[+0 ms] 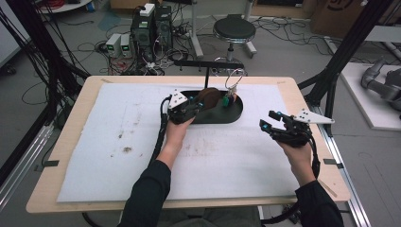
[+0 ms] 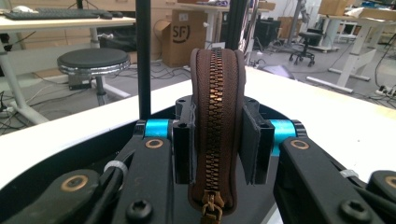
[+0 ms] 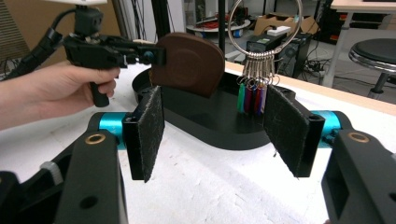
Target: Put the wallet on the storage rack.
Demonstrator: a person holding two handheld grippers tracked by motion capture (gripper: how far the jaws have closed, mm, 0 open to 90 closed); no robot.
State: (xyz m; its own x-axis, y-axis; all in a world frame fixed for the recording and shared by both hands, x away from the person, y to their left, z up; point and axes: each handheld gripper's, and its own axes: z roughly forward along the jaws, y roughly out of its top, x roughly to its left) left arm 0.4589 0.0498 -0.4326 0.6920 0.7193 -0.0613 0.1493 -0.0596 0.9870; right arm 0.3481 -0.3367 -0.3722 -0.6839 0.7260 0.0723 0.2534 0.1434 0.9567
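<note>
**Left gripper clamping the pouch over the tray**

The left gripper is gripping a brown zip pouch, holding it upright over the left end of the black tray. The tray is sitting on a white mat that is covering the table.

The left gripper view is giving the closest look at the grip: the two pads are pressing on the flat sides of the pouch, and the brass zip is running up the edge that is facing the camera, with its pull hanging at the bottom. The high view is not showing the zip at all; there the pouch is reading as a small brown disc.

The right gripper view is showing the pouch side-on as a rounded half-disc, hanging just above the tray, with the left gripper coming in from the left. It is also making clear a steel ring carrying coloured tags, standing right of the pouch over the tray. From the high view the ring is looking like a thin wire loop.

The right gripper is hovering to the right of the tray, well apart from it, its jaws standing wide with nothing between them.
</note>
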